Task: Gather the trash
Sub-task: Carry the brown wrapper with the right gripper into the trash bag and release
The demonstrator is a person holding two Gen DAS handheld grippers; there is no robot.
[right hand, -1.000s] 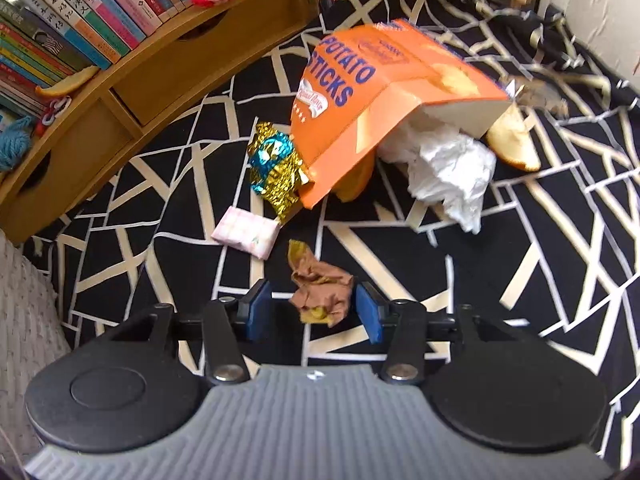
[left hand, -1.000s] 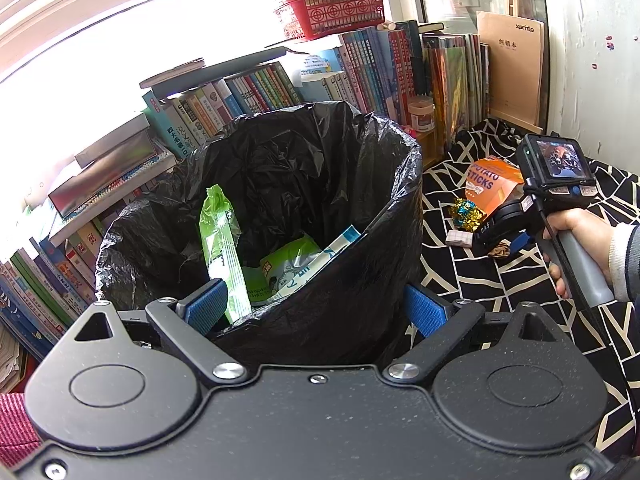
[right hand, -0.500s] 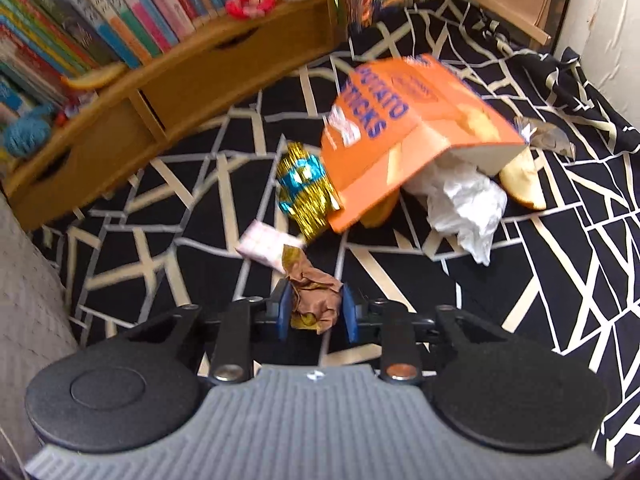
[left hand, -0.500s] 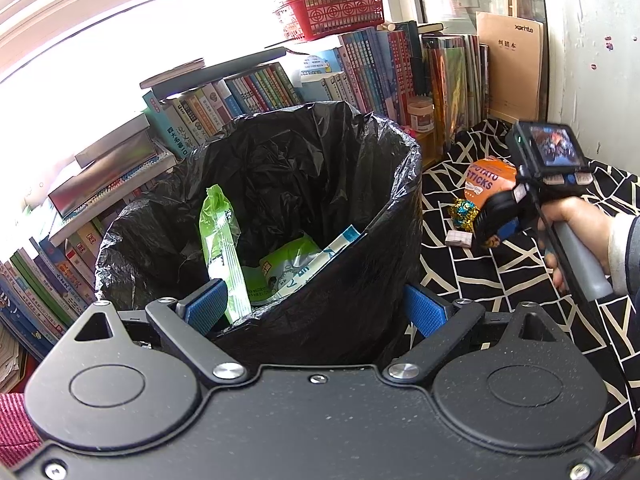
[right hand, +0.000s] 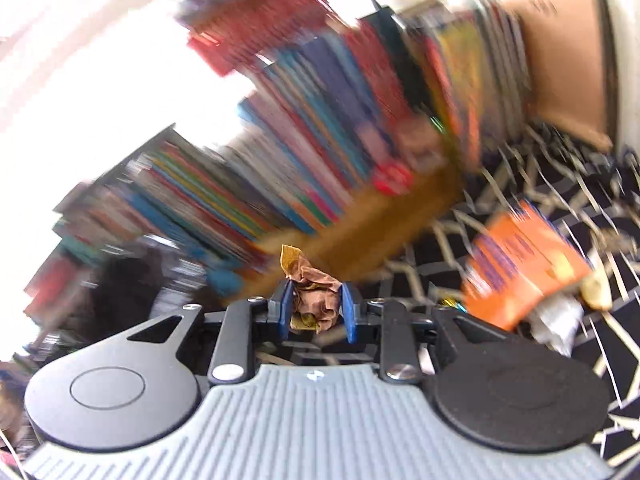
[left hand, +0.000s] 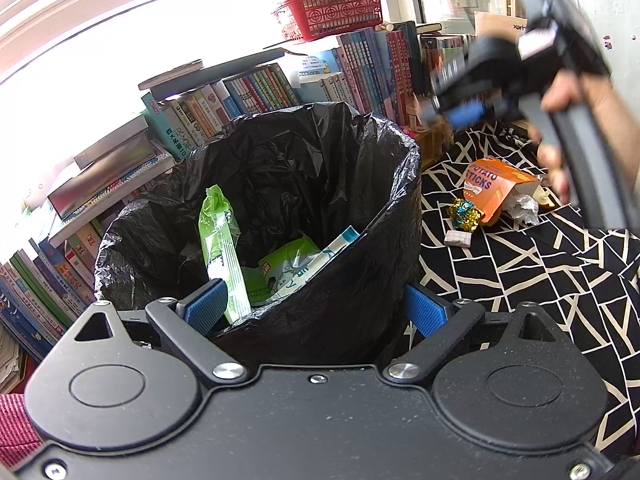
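Observation:
My left gripper stands wide with its blue pads against the near side of the black-bagged trash bin. Inside the bin lie a green wrapper and pale green packets. My right gripper is shut on a crumpled brown wrapper, held up in the air. In the left wrist view that right gripper is blurred, high and to the right of the bin. On the cloth lie an orange potato sticks box, a gold-blue foil wad, a small pink packet and a white crumpled tissue.
Rows of books fill shelves behind the bin, with a red basket on top. A black cloth with pale lines covers the surface on the right. A person's hand grips the right handle. The right wrist view is motion-blurred.
My right gripper shut on the brown wrapper, lifted it off the cloth and tilted upward. It now hangs high beside the bin. The left gripper and bin have not moved.

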